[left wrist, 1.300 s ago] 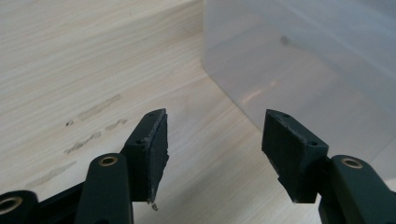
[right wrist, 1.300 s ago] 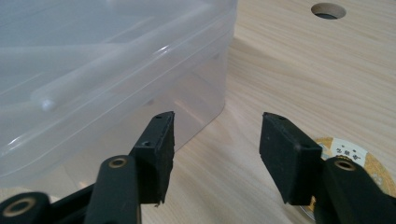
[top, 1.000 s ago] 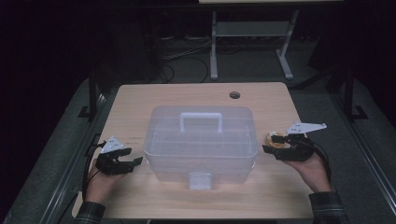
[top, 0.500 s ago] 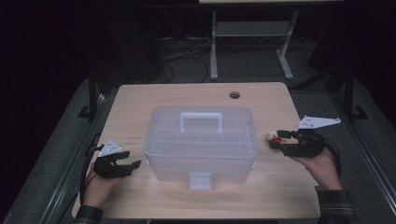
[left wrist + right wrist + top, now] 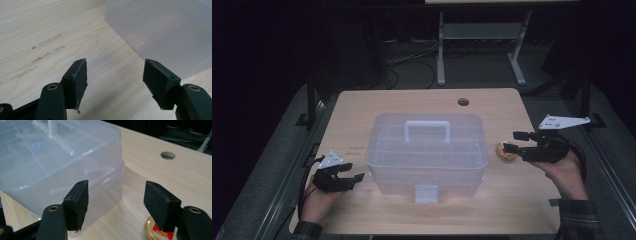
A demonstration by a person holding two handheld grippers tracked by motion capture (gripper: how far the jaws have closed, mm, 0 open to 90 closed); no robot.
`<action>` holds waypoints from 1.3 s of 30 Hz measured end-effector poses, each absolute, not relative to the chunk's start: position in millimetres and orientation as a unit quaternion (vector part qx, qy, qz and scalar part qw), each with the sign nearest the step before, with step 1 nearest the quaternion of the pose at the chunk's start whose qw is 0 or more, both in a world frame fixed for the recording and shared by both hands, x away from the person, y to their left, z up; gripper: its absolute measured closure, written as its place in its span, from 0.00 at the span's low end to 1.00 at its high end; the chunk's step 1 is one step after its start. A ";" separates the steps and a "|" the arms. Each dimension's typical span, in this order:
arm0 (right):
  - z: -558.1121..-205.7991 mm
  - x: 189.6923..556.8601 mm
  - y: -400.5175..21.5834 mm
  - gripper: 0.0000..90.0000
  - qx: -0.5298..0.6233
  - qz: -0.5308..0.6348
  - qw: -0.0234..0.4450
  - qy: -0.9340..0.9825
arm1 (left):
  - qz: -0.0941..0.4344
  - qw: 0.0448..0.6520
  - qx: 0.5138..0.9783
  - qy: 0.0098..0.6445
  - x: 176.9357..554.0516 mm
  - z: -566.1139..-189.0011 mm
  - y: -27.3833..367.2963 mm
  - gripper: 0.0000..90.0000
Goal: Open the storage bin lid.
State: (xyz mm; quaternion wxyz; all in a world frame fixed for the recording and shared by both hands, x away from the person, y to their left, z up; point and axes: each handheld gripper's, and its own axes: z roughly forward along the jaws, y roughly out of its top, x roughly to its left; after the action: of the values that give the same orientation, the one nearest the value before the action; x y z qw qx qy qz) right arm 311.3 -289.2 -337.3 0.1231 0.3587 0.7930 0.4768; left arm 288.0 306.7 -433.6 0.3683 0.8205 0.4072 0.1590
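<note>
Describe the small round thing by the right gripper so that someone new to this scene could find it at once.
Start at the clear plastic box in the middle of the wooden table. Just off its right end, on the tabletop, lies a small round gold tin with a red label, under the right gripper. It is the one coloured item there.

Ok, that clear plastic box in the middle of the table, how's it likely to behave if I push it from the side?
The clear box looks thin-walled and seems empty, so probably light. Its broad flat base suggests it would slide on the smooth wooden table rather than tip. The walls may flex a little.
</note>
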 end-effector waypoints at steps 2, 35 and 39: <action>-332.2 311.7 -290.1 0.39 0.357 0.484 0.124 0.789 | 0.159 0.367 0.821 0.407 288.0 -434.0 306.4 0.39; -289.9 347.9 -229.6 0.49 0.264 0.501 0.074 0.821 | 0.150 0.373 0.824 0.399 289.2 -432.7 306.4 0.38; -290.8 352.0 -220.2 0.54 0.251 0.507 0.070 0.822 | 0.148 0.373 0.824 0.400 288.4 -433.6 306.5 0.39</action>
State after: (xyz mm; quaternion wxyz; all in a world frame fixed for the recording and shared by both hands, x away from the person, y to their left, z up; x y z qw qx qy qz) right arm 352.0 -220.2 -290.8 0.0698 0.2509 0.8219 0.5066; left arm 288.4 306.5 -433.6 0.3726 0.8244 0.3995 0.1483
